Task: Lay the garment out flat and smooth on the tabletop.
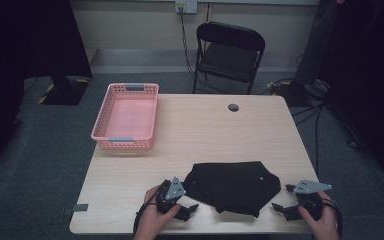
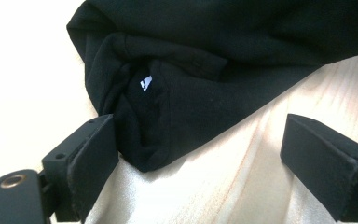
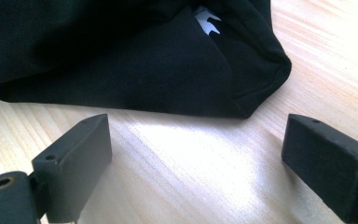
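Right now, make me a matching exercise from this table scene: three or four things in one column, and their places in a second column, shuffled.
Things:
1. crumpled black cloth garment
2. pink plastic mesh basket
3. black folding chair
4. round dark grommet

Places:
A. on the floor beyond the table's far edge
B. between the two grippers, near edge
C. far left corner of the table
D. set in the tabletop, far side

Pairs: 1-B, 2-C, 3-A, 4-D

Black garment (image 1: pixel 232 186) on a pale wood-grain table (image 1: pixel 205 130), tiny white tag (image 2: pixel 145 83) peeking out. Basket (image 1: pixel 126 117) is pink with grey handles. Folding chair (image 1: pixel 228 55) is black too.
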Tool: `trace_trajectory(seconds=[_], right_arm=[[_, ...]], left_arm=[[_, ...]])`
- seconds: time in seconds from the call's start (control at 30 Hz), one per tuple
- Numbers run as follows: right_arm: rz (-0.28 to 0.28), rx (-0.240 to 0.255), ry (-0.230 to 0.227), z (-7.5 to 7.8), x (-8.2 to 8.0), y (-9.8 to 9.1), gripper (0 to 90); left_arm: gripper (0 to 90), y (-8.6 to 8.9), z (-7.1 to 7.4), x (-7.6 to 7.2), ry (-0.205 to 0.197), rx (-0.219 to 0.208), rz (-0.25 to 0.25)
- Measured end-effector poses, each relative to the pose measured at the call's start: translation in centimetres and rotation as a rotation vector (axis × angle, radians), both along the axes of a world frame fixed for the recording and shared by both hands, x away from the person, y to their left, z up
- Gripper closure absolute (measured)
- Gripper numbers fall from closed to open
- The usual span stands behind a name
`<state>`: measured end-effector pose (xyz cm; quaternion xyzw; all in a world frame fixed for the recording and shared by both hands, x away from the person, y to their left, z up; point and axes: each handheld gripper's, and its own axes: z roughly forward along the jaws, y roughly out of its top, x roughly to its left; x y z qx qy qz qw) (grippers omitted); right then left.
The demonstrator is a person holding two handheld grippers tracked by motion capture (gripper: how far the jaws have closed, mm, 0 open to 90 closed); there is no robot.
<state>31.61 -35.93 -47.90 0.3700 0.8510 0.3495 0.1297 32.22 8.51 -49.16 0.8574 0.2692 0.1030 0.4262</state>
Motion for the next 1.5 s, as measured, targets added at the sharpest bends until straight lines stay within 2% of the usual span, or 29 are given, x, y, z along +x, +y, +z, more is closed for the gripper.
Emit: trace_trajectory(seconds=[0.27,0.37,0.4,0.43,0.47,0.57,0.63,0.67,0.7,0.83,0.9,0.93,1.03,1.13,1.17,1.33,1.4,1.43,1.47,1.5], right_arm=[[0.012,0.000,0.000,0.0,-0.3,0.0,7.4],[0.008,0.001,0.002,0.1,-0.4,0.0,8.4],[-0.003,0.005,0.000,0.1,-0.5,0.0,10.2],[-0.028,0.007,0.001,0.2,-0.7,0.0,13.0],[-0.039,0.010,0.005,0.4,-0.8,-0.1,13.4],[-0.041,0.039,0.003,0.8,-1.1,0.1,13.9],[0.026,0.122,-0.045,2.0,-2.5,0.5,12.6],[0.040,0.145,-0.060,2.3,-2.8,0.7,13.1],[0.070,0.174,-0.071,2.7,-3.2,1.0,13.7],[0.120,0.207,-0.085,3.1,-4.2,2.3,14.5],[0.172,0.203,-0.085,2.9,-4.6,3.8,16.6],[0.180,0.204,-0.079,2.8,-4.6,4.1,18.4],[0.186,0.200,-0.072,2.5,-4.7,4.8,21.9],[0.200,0.198,-0.080,2.3,-4.7,5.6,31.8],[0.200,0.198,-0.080,2.3,-4.7,5.6,31.8],[0.192,0.195,-0.086,2.1,-4.6,5.9,39.5],[0.197,0.205,-0.077,2.0,-4.5,5.9,42.8],[0.201,0.215,-0.068,1.9,-4.3,5.9,50.2],[0.201,0.215,-0.068,1.9,-4.3,5.9,50.2],[0.200,0.222,-0.064,1.9,-4.2,5.9,53.4]], left_arm=[[8.0,0.0,0.0,0.1,0.002,0.005,0.011],[11.1,-0.1,0.1,0.1,0.000,0.006,0.021],[15.3,-0.2,0.3,0.0,-0.002,0.007,0.041],[16.4,-0.1,0.6,-0.1,-0.016,-0.015,0.048],[16.2,-0.1,0.6,-0.1,-0.016,-0.015,0.048],[16.2,-0.3,1.7,-0.8,-0.020,-0.088,0.027],[16.1,-0.8,2.4,-1.7,-0.018,-0.134,-0.005],[16.1,-0.8,2.4,-1.7,-0.018,-0.134,-0.005],[16.1,-1.3,2.7,-2.5,-0.009,-0.154,-0.035],[15.9,-2.3,2.9,-3.3,0.002,-0.182,-0.064],[15.9,-3.0,2.8,-3.5,0.012,-0.181,-0.076],[15.9,-3.5,2.6,-3.7,0.020,-0.173,-0.083],[16.0,-4.0,2.3,-3.8,0.033,-0.174,-0.088],[16.4,-4.5,2.0,-3.7,0.046,-0.169,-0.093],[16.4,-4.7,2.0,-3.8,0.048,-0.173,-0.090],[18.4,-5.6,2.0,-3.7,0.026,-0.166,-0.086],[22.0,-5.9,2.1,-3.6,0.015,-0.166,-0.088],[29.2,-6.0,2.0,-3.6,0.009,-0.162,-0.081],[29.2,-6.0,2.0,-3.5,0.013,-0.159,-0.084],[34.4,-6.0,2.0,-3.4,0.014,-0.158,-0.083]])
